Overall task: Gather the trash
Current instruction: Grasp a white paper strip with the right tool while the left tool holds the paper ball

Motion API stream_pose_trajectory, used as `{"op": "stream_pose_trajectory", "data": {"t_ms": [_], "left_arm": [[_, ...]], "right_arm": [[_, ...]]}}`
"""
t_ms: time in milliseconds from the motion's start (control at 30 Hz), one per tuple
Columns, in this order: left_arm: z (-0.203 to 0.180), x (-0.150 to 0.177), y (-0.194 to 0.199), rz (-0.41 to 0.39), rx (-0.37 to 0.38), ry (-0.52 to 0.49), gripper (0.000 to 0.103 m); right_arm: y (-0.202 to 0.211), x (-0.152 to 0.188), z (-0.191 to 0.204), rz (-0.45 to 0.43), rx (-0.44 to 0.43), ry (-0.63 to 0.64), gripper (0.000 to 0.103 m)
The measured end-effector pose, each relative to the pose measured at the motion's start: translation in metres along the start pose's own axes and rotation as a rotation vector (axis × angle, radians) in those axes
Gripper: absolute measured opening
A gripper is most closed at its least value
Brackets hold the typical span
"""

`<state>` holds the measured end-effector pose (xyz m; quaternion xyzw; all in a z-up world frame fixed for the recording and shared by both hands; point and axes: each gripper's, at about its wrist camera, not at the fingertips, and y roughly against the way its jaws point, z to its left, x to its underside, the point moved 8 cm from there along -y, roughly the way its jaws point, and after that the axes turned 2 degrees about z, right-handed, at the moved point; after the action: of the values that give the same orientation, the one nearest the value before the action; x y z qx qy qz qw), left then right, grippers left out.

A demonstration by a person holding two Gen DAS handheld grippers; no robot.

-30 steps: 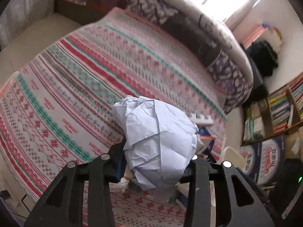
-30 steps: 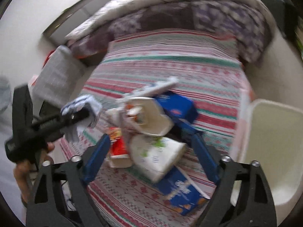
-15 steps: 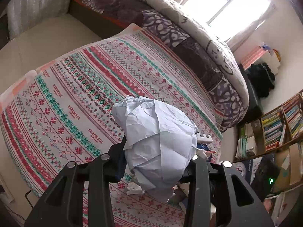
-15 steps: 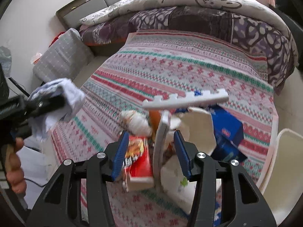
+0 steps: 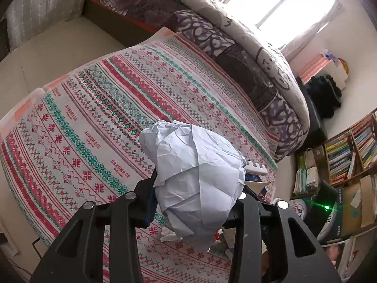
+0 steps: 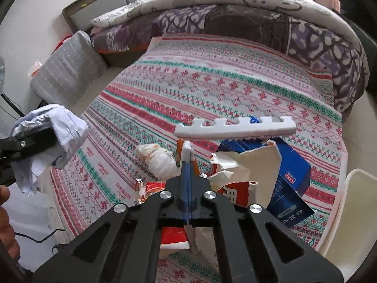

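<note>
Foam strip (image 6: pixel 187 152), apparently edge-on and upright, pinched in right tongs (image 6: pixel 187 165).

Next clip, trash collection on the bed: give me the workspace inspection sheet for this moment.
Surface: patterned bedspread, lying flat.
Job's things: crumpled paper ball; white foam slab; notched foam strip; blue boxes, torn carton and wrappers in a pile.
Clutter: nothing seen beyond the trash.
Grippers: left hand-held gripper closed on the crumpled paper ball; right hand-held gripper shut on the white foam slab.
Cables: black cable beside the bed.
Surroundings: rolled quilt, grey pillow, bookshelf, window.
</note>
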<state>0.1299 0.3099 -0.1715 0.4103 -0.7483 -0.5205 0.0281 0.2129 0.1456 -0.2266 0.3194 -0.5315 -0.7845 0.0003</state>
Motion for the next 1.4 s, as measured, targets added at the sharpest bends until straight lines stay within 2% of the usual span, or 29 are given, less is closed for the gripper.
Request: {"op": "stream_pose_trajectory", "data": {"t_ms": [100,167,200,233,300,400,567,600,633,767,933,1167,1300,1400], "left_arm": [[-0.001,0.0,0.001,-0.003,0.001,-0.005,0.04],[-0.001,0.001,0.0,-0.001,-0.001,-0.006,0.04],[-0.001,0.001,0.0,-0.001,0.0,-0.004,0.04],[0.0,0.0,0.0,0.0,0.001,-0.003,0.04],[0.0,0.0,0.0,-0.001,0.001,0.0,0.04],[0.003,-0.001,0.001,-0.001,0.003,0.008,0.04],[0.009,-0.002,0.004,-0.005,0.006,0.023,0.04],[0.01,-0.003,0.005,-0.006,0.007,0.027,0.04],[0.011,-0.003,0.005,-0.006,0.007,0.029,0.04],[0.016,-0.004,0.008,-0.01,0.006,0.037,0.04],[0.014,-0.007,0.012,-0.031,0.002,0.033,0.04],[-0.005,-0.009,0.018,-0.086,-0.024,-0.024,0.04],[-0.018,-0.009,0.02,-0.12,-0.046,-0.058,0.04],[-0.028,-0.008,0.021,-0.146,-0.063,-0.082,0.04]], "right_arm": [[0.009,-0.004,0.003,-0.012,-0.027,-0.002,0.0],[0.01,-0.004,0.003,-0.01,-0.02,-0.001,0.006],[0.009,-0.003,0.004,-0.009,-0.01,0.012,0.016],[0.007,-0.002,0.006,-0.003,0.008,0.035,0.034],[0.003,0.0,0.009,-0.006,0.047,0.065,0.044],[-0.003,0.003,0.019,-0.011,0.108,0.151,0.044],[-0.018,0.004,0.021,0.009,0.179,0.209,0.042],[-0.021,0.005,0.021,0.017,0.184,0.213,0.031],[-0.025,0.007,0.02,0.027,0.197,0.22,0.011],[-0.023,0.005,0.019,0.017,0.158,0.17,0.009],[0.009,-0.017,0.021,-0.069,0.027,0.052,0.009],[0.054,-0.037,0.012,-0.18,-0.077,-0.054,0.009],[0.072,-0.043,0.005,-0.23,-0.08,-0.074,0.009],[0.081,-0.044,-0.005,-0.26,-0.043,-0.074,0.009]]}}
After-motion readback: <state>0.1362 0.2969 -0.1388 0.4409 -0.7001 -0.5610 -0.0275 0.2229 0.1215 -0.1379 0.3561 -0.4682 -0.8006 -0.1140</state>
